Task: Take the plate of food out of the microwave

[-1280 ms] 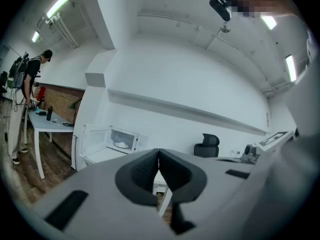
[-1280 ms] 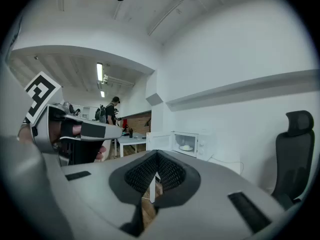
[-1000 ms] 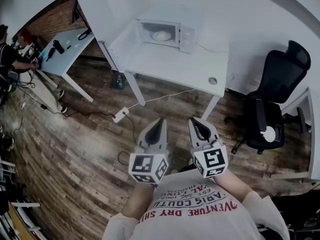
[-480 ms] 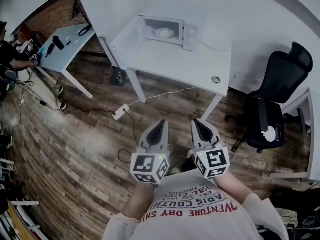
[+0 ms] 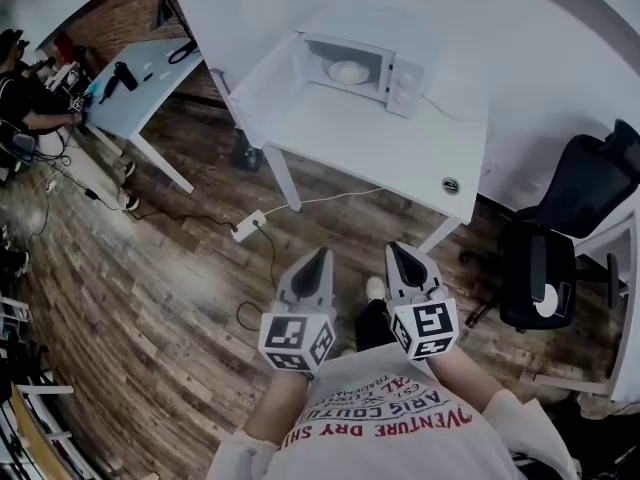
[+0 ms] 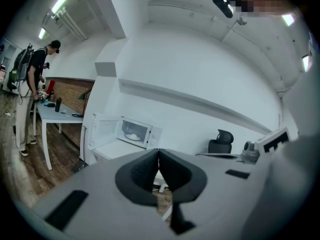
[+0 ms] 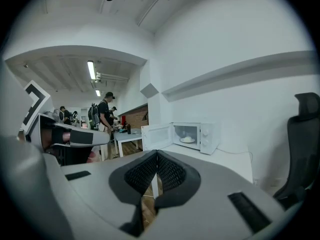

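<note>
A white microwave [image 5: 372, 60] stands at the far side of a white table [image 5: 400, 138], its door [image 5: 272, 76] swung open to the left. Inside sits a plate of pale food [image 5: 349, 72]. Both grippers hang close to my body over the wooden floor, well short of the table. My left gripper [image 5: 319, 259] is shut with nothing in it, and my right gripper [image 5: 397, 252] is shut and empty too. The left gripper view shows the microwave [image 6: 134, 130] far ahead beyond my left gripper [image 6: 158, 152]. The right gripper view has the plate [image 7: 187, 140] beyond my right gripper [image 7: 157, 154].
A black office chair [image 5: 545, 268] stands right of the table. A second table [image 5: 140, 83] with small items sits at the back left, with a person [image 5: 20, 108] beside it. A power strip [image 5: 247, 231] and cables lie on the floor before the table.
The table and microwave have drawn nearer and shifted right in the head view. Both grippers keep their place in front of my body and stay shut.
</note>
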`<state>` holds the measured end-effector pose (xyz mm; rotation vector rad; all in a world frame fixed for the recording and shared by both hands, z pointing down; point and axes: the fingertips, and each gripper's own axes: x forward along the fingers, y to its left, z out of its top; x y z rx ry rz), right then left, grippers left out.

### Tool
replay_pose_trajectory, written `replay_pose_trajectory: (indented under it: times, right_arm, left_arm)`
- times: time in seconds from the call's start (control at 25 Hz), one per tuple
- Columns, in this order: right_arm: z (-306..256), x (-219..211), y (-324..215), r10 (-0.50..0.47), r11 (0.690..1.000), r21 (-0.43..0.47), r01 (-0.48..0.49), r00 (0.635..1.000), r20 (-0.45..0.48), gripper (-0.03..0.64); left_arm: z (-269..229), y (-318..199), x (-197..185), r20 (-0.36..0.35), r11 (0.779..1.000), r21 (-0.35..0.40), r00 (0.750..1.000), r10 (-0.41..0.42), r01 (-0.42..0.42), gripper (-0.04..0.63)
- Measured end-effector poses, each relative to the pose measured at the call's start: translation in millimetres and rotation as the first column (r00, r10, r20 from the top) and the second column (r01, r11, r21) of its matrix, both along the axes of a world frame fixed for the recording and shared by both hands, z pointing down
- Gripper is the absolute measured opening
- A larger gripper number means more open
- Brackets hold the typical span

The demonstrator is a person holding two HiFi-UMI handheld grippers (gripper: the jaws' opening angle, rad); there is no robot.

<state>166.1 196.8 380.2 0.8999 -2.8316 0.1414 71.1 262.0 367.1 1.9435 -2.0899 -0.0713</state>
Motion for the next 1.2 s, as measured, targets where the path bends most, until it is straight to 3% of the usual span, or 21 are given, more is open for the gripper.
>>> replay_pose_trajectory:
  times: [0.4,0.76,1.2]
  right_arm:
    - [-5,-69,-143,-0.102,0.995,0.005,0.102,0.995,-0.008,0.011]
    - [-2,-101,-256,-0.139,0.99,0.01,0.14,0.99,-0.029,0.011]
    - [4,-145,-330,-0.11,0.994,-0.011,0.11,0.993,-0.034,0.011]
  left_arm:
    - [-1,-127,-69,0.02,0.995,-0.004,0.995,-0.101,0.101,0.006]
    - [5,-243,-96,0.013,0.994,-0.024,0.994,-0.11,0.11,0.006]
    - [17,-322,-137,-0.01,0.996,-0.056,0.997,-0.074,0.073,0.006]
